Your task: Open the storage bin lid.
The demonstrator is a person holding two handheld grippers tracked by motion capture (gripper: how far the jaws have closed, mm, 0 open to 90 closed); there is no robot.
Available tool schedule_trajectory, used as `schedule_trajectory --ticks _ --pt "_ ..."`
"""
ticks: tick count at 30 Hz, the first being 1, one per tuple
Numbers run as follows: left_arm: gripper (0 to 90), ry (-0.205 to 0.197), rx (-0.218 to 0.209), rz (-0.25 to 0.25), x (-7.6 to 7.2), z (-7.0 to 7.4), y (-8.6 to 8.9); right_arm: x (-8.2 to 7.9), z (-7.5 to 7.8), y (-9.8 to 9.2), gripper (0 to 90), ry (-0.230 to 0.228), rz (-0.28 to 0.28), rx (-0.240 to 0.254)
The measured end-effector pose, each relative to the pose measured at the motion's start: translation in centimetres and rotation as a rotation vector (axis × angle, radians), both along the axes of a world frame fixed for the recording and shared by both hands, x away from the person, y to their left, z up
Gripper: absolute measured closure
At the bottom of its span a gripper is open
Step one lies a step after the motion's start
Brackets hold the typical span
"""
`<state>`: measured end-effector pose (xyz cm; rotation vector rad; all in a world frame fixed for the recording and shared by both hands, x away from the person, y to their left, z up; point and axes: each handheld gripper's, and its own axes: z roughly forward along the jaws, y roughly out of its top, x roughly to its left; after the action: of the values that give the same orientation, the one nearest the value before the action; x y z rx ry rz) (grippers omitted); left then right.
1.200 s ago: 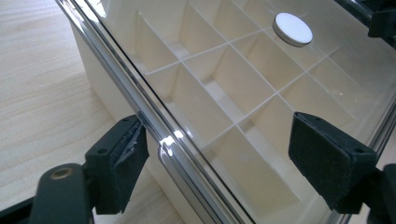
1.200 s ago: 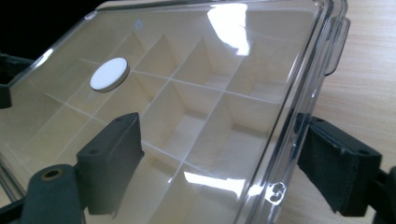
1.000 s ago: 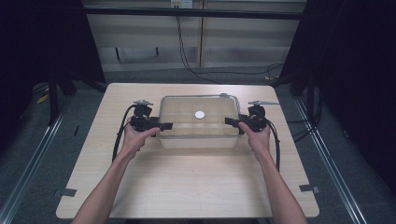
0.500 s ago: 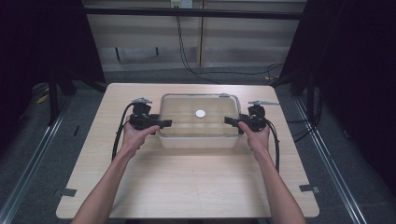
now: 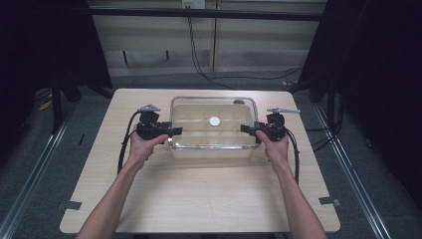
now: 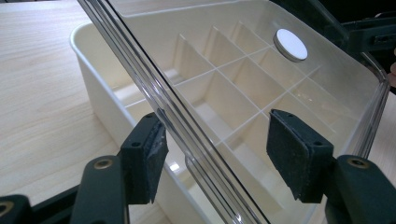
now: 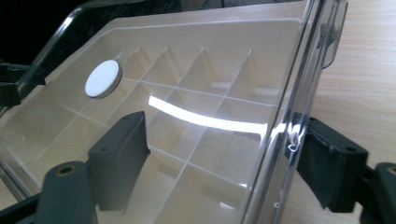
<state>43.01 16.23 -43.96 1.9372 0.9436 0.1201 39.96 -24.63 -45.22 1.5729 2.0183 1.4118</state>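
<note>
Lid (image 5: 214, 130), one, between two hand-held grippers; one white disc (image 5: 214, 121).

Light fell from above onto the pale wooden surface (image 5: 199, 194), which was evenly bright, while the room around it lay nearly black. A white streak of glare crossed the clear plastic lid (image 7: 205, 121) of the compartment box. Beside that lid, the nearest black pads (image 6: 148, 158) looked slightly soft. Shadows under the forearms were faint.
</note>
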Motion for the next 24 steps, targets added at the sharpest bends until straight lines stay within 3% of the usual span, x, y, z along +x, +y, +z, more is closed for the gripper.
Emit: schedule_trajectory --ticks 5,14,21,24 --pt "44.3 -0.015 -0.018 -0.003 -0.3 0.2 0.2 -0.4 0.2 -0.6 35.5 -0.024 -0.009 0.031" --pt "49.5 -0.043 -0.021 0.001 -0.6 0.6 0.5 -1.1 0.6 -1.2 46.4 -0.049 -0.015 0.048" --pt "53.3 -0.031 -0.034 0.002 -0.9 0.6 0.9 -1.8 0.5 -1.2 50.1 -0.057 -0.005 0.049" --pt "55.9 -0.052 -0.05 0.012 -1.3 0.7 1.1 -2.1 0.7 -1.4 53.4 -0.067 -0.002 0.067"
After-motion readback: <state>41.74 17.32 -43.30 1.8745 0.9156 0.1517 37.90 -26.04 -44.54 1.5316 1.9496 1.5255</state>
